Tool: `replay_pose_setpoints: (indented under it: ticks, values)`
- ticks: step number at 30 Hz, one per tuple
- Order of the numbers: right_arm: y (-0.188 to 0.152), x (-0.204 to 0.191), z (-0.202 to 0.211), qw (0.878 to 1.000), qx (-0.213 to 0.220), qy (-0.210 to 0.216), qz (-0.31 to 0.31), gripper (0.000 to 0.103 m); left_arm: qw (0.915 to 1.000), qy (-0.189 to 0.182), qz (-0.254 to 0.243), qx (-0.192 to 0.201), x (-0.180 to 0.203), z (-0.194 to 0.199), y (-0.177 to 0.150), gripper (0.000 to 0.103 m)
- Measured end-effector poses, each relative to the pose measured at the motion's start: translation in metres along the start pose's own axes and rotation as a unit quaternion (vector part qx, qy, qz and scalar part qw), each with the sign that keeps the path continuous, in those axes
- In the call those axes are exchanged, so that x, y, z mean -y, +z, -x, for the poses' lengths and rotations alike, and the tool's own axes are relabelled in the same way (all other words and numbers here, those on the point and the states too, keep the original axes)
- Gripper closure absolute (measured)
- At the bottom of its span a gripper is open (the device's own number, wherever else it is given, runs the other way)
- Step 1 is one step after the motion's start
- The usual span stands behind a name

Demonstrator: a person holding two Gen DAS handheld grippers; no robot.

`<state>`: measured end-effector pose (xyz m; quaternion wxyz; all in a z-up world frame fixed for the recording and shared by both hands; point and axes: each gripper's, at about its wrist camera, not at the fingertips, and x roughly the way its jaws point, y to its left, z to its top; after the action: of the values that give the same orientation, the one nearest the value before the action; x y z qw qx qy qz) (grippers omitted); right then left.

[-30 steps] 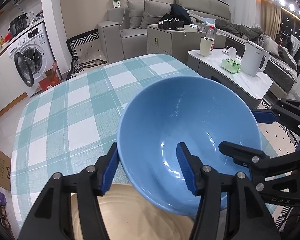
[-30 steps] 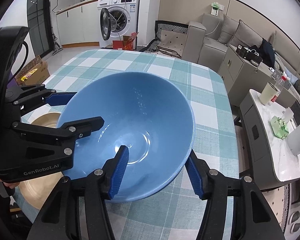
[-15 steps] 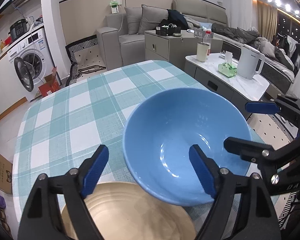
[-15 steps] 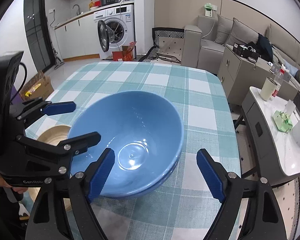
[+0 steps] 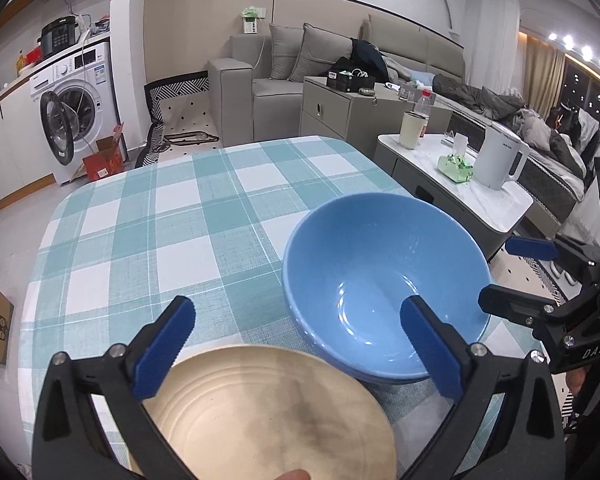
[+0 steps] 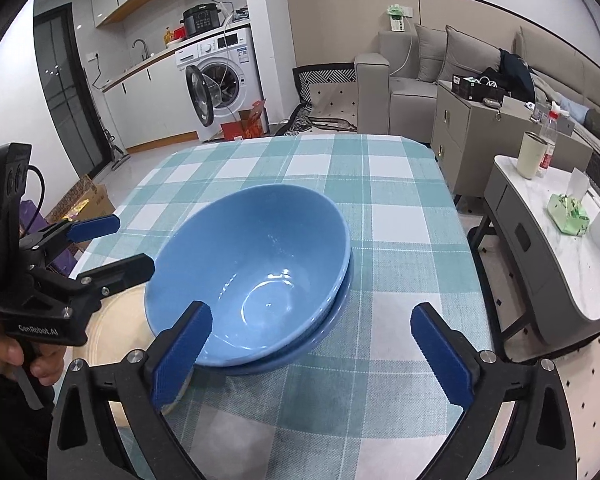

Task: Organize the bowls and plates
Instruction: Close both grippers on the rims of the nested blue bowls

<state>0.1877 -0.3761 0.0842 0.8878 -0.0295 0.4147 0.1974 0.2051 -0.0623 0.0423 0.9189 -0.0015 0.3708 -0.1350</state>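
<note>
On the near left of the table, which wears a teal-and-white checked cloth, lies a beige plate, flat and ridged with faint rings; the left gripper hangs above its far edge with its blue pads spread wide, the jaws having just been opening, and nothing is pressed between them; in the right wrist view a hand shows on that gripper's handle at the left edge. Just right of the plate stands the blue bowl, upright and nested inside a second blue bowl whose rim shows as a darker band beneath it; the stack sits on the cloth toward the near right of the table, its near-left side overlapping the plate's edge as seen from the left wrist view. The right gripper is near the stack's near side with its own jaws far apart, likewise just opened; its left pad appears in front of the bowl's near wall, though whether it touches cannot be told, and its right pad is clear of the bowl over bare cloth. Far left stands a washing machine with its door ajar; far right, off the table, a white kettle sits on a low side table.
</note>
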Motion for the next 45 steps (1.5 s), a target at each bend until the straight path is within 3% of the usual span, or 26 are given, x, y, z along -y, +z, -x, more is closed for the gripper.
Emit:
replay_pose_setpoints:
  ticks: [17, 41, 45]
  values:
    - [-0.004, 0.003, -0.020, 0.999, -0.029, 0.018, -0.031, 0.001, 0.9987, -0.003, 0.033, -0.039, -0.008, -0.029, -0.001, 0.000]
    - [-0.005, 0.025, -0.055, 0.994, -0.051, 0.057, -0.077, 0.001, 0.9962, -0.036, 0.030, -0.073, -0.003, -0.070, 0.002, 0.002]
    - [-0.006, 0.024, -0.058, 0.994, -0.052, 0.061, -0.075, 0.013, 0.9963, -0.039, 0.024, -0.073, 0.000, -0.072, 0.002, 0.008]
